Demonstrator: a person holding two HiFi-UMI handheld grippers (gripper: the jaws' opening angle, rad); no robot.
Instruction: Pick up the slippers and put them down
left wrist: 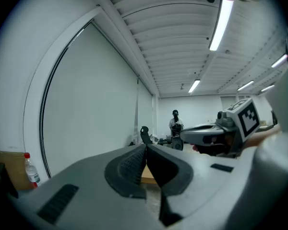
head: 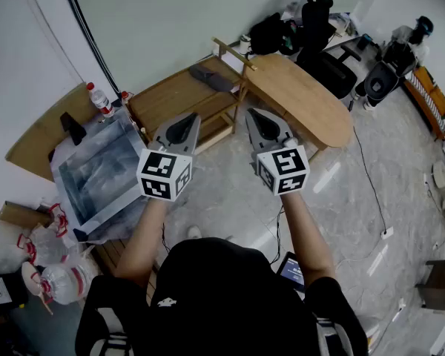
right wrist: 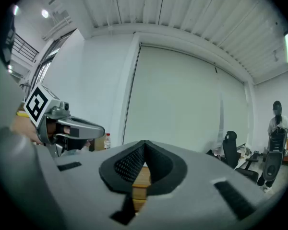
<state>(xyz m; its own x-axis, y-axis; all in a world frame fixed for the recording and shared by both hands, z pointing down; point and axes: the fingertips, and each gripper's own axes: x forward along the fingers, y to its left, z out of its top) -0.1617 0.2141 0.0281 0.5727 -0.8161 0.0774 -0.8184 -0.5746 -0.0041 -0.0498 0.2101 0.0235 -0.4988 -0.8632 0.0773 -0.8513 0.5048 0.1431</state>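
Note:
A dark flat thing (head: 211, 78), possibly a slipper, lies on the low wooden rack (head: 170, 99) ahead; I cannot make it out clearly. My left gripper (head: 191, 119) is held level in mid-air over the floor, short of the rack, its jaws pressed together on nothing (left wrist: 145, 147). Beside it my right gripper (head: 254, 116) also points level with its jaws closed and empty (right wrist: 145, 145). Each gripper shows in the other's view: the right gripper (left wrist: 216, 131) and the left gripper (right wrist: 67, 126). Neither touches anything.
An oval wooden table (head: 304, 95) stands to the right of the rack. A grey tray (head: 104, 173) and a water bottle (head: 98, 97) sit on the left. Office chairs (head: 322, 21) crowd the far side. A person (left wrist: 175, 121) stands far off. A cable (head: 371, 191) runs over the floor.

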